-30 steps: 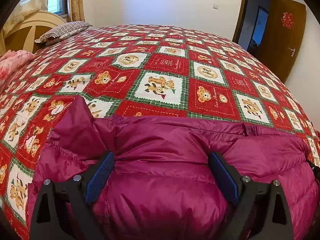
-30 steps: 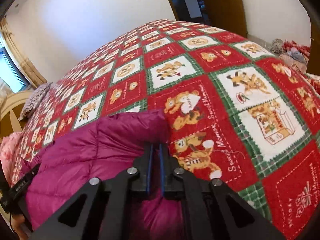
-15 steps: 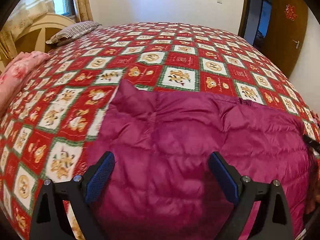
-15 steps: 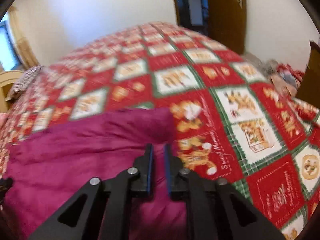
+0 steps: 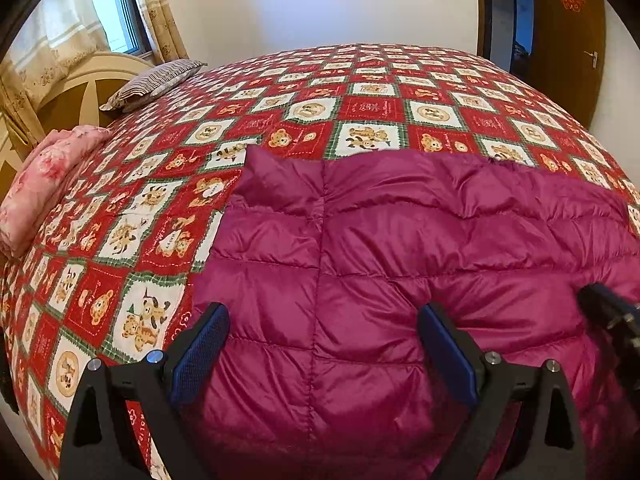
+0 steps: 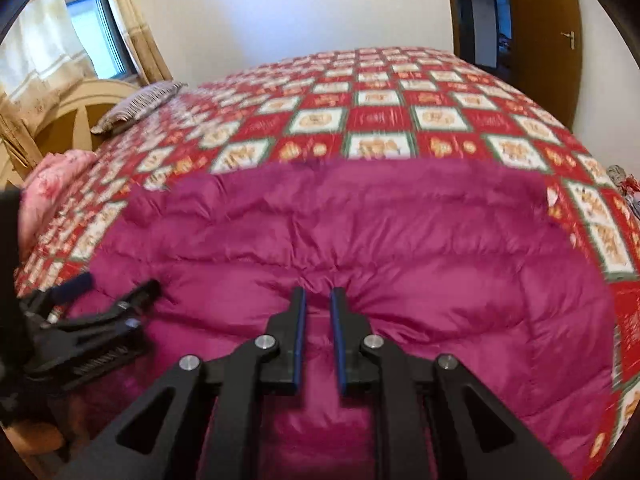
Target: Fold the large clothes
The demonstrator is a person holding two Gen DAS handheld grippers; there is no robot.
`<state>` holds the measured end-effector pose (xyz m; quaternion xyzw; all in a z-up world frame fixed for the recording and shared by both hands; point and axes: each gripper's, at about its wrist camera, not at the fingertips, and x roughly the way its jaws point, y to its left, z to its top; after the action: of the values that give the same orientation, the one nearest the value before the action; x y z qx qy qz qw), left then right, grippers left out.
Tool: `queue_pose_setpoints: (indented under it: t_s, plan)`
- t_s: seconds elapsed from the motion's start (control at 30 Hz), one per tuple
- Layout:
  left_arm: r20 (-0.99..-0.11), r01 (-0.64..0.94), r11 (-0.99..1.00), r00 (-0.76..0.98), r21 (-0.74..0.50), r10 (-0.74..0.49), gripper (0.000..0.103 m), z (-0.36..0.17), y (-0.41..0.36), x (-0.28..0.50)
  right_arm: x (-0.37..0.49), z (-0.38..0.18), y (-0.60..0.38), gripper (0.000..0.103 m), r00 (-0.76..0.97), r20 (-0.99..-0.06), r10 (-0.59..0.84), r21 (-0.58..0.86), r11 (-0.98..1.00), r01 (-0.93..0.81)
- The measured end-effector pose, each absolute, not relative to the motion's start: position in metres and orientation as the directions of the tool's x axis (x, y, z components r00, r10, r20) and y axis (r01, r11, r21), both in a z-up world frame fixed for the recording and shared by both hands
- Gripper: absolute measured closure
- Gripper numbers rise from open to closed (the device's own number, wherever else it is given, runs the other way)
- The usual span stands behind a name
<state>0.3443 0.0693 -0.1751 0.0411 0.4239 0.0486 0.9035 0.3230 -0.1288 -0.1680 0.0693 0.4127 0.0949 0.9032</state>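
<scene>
One jacket [image 5: 400,280] is lying on one quilt [image 5: 360,112]. One striped pillow [image 5: 154,82] and one pink bundle [image 5: 48,176] are sitting at the bed's left side. Two grippers are showing: the left [image 5: 324,354] and the right [image 6: 318,336]. One door [image 5: 568,36] is standing open, beside one window [image 5: 114,10].

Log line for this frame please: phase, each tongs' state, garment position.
phase: fold large clothes | left tongs: open over magenta down jacket | right tongs: narrow gap, grip on fabric unclear | jacket: spread on patchwork bedspread
</scene>
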Motion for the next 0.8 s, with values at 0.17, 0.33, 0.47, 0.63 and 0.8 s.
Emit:
queue_pose_setpoints:
  t_s: [0.17, 0.33, 0.47, 0.63, 0.8]
  plan:
    - [-0.754, -0.041, 0.99, 0.644, 0.135, 0.13, 0.007, -0.183, 0.065, 0.345, 0.32, -0.189, -0.136, 0.094, 0.656, -0.709, 0.258, 0.247, 0.963, -0.111]
    - [-0.735, -0.055, 0.997, 0.674, 0.048, 0.073, 0.007, -0.172, 0.086, 0.325, 0.316, -0.187, -0.131, 0.094, 0.662, -0.713, 0.232, 0.205, 0.971, -0.119]
    - [-0.687, -0.126, 0.989, 0.726, -0.082, 0.036, 0.007, -0.162, 0.128, 0.297, 0.303, -0.164, -0.137, 0.086, 0.67, -0.697, 0.256, 0.269, 0.959, -0.087]
    - [-0.707, -0.223, 0.924, 0.704, -0.311, -0.068, 0.007, -0.184, 0.172, 0.287, 0.28, -0.142, -0.117, 0.086, 0.721, -0.629, 0.29, 0.282, 0.95, -0.135]
    - [-0.713, -0.181, 0.928, 0.691, -0.327, -0.117, 0.007, -0.2, 0.161, 0.286, 0.291, -0.181, -0.105, 0.09, 0.657, -0.699, 0.284, 0.29, 0.952, -0.103]
